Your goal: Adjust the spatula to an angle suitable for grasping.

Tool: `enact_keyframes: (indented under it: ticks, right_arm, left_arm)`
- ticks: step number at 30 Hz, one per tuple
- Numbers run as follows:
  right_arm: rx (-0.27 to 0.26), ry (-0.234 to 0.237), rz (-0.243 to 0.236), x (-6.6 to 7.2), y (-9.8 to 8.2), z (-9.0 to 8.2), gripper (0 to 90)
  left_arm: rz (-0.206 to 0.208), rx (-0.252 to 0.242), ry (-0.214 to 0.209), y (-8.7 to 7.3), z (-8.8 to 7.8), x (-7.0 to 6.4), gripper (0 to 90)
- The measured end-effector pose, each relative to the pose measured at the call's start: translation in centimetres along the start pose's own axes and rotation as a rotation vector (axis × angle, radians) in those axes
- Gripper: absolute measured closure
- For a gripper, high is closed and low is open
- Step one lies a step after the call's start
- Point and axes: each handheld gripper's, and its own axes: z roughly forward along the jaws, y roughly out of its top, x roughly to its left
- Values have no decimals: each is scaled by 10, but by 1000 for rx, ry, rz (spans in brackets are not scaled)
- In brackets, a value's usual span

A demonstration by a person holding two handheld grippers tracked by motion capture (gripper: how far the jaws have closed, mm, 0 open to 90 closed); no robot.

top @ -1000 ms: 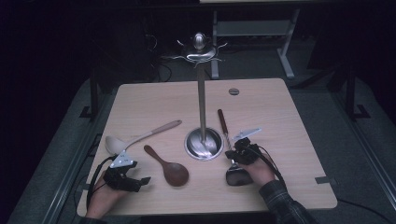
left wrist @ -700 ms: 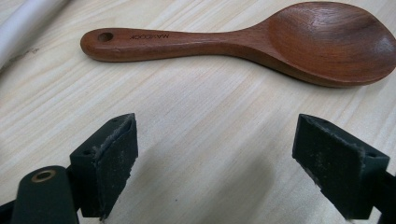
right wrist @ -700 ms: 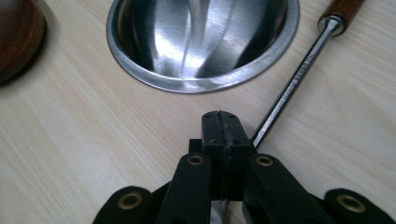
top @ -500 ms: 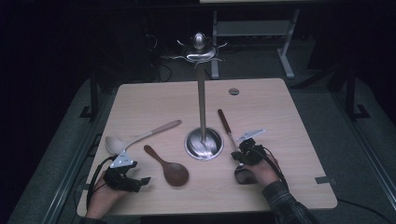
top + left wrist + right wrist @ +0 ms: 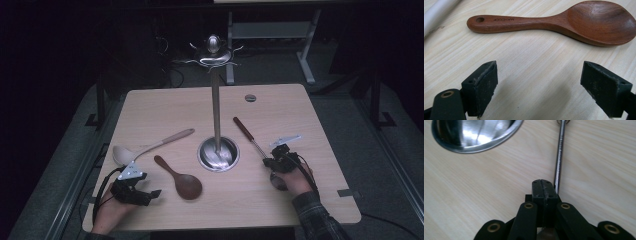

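My right gripper [image 5: 272,162] sits at the near right of the table [image 5: 165,107], jaws pressed flat together with nothing between them. In the right gripper view the closed tips [image 5: 543,185] lie just beside the thin metal shaft of the utensil [image 5: 559,162], at its left; I cannot tell whether they touch it. That utensil [image 5: 248,136] lies flat, its dark handle pointing far-left, its working end hidden under my hand [image 5: 292,180].

Just left of it stands the rack [image 5: 216,100]: a tall pole rising from a shallow round steel dish [image 5: 218,153], hooked arms at the top. The dish holds nothing but the pole's foot; no hook carries anything.

Further left, a dark wooden spoon [image 5: 180,177] lies bowl up, its bowl nearest me. A pale ladle [image 5: 150,146] lies beyond it, bowl at left.

My left gripper [image 5: 150,194] rests at the near left, jaws wide apart and empty, facing the wooden spoon [image 5: 564,22], well short of it.
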Motion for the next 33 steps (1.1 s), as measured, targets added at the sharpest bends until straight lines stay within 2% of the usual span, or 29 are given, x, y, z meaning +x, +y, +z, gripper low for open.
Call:
enact_keyframes:
  ticks: [9, 10, 13, 15, 18, 22, 28, 33]
  right_arm:
    - [0, -33, 36, -23, -3, -10, 898]
    - [2, -26, 53, -25, -3, -12, 898]
    - [-9, -1, 48, -30, 0, -17, 892]
    - [-9, 24, 49, -31, 3, -20, 839]
    - [2, 42, 36, -33, 12, -21, 760]
    - [69, 50, 14, -35, 28, -16, 646]
    - [142, 25, -14, -33, 60, -9, 565]
    - [168, 16, -38, -31, 80, 1, 502]
  left_arm:
    - [-4, 7, 1, 0, 0, 0, 140]
    - [-3, 6, 1, 0, 0, 0, 140]
    - [-5, 8, 1, 0, 1, 0, 140]
    - [-4, 6, 2, 0, 1, 0, 140]
    - [-3, 6, 3, 0, 1, 0, 140]
    - [-4, 6, 2, 0, 1, 0, 140]
    - [-2, 7, 0, -1, 0, 1, 140]
    - [-4, 7, -1, -1, 0, 1, 140]
